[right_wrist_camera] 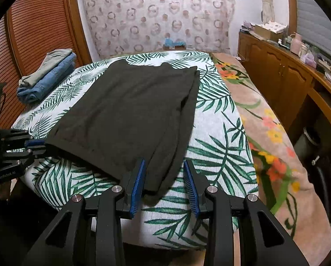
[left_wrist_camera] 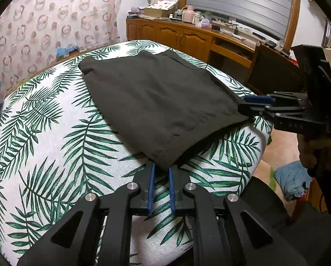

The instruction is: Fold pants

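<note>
Dark folded pants (left_wrist_camera: 156,102) lie flat on a table with a palm-leaf cloth (left_wrist_camera: 54,133); they also show in the right wrist view (right_wrist_camera: 130,115). My left gripper (left_wrist_camera: 160,170) is at the pants' near corner, jaws a little apart with the fabric tip between them, not clamped. It shows at the left edge of the right wrist view (right_wrist_camera: 40,146). My right gripper (right_wrist_camera: 164,173) is open around the other near corner, which droops between its fingers. It shows at the right of the left wrist view (left_wrist_camera: 246,105).
Folded jeans and a grey garment (right_wrist_camera: 45,75) are stacked at the table's far left. A floral blanket (right_wrist_camera: 273,137) lies to the right. A wooden cabinet (left_wrist_camera: 187,35) with clutter runs along the wall. A blue cloth (left_wrist_camera: 291,181) lies on the floor.
</note>
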A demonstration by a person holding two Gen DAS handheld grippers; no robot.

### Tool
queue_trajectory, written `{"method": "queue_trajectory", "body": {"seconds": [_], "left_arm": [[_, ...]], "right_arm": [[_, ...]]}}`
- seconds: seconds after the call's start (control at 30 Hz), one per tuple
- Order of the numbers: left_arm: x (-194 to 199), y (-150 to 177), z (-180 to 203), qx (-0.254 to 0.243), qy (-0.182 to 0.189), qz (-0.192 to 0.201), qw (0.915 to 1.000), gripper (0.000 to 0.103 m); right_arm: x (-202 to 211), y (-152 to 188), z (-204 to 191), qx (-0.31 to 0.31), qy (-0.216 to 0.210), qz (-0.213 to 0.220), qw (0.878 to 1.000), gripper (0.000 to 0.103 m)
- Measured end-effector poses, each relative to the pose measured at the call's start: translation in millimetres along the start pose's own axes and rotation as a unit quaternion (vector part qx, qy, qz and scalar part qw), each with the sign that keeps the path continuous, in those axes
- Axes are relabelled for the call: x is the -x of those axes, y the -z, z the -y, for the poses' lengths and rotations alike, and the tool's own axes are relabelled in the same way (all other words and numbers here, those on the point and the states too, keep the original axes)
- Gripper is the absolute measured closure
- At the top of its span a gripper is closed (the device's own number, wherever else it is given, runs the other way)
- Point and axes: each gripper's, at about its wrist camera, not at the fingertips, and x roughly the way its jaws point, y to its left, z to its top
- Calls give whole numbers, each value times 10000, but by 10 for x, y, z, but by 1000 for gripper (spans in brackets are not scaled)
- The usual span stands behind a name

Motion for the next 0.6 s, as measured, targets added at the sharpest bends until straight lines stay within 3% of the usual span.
{"method": "queue_trajectory", "body": {"seconds": [0.6], "left_arm": [[-1, 1, -1, 4, 1, 3, 10000, 91]], "right_arm": [[70, 95, -43, -208, -187, -38, 9996, 67]]}}
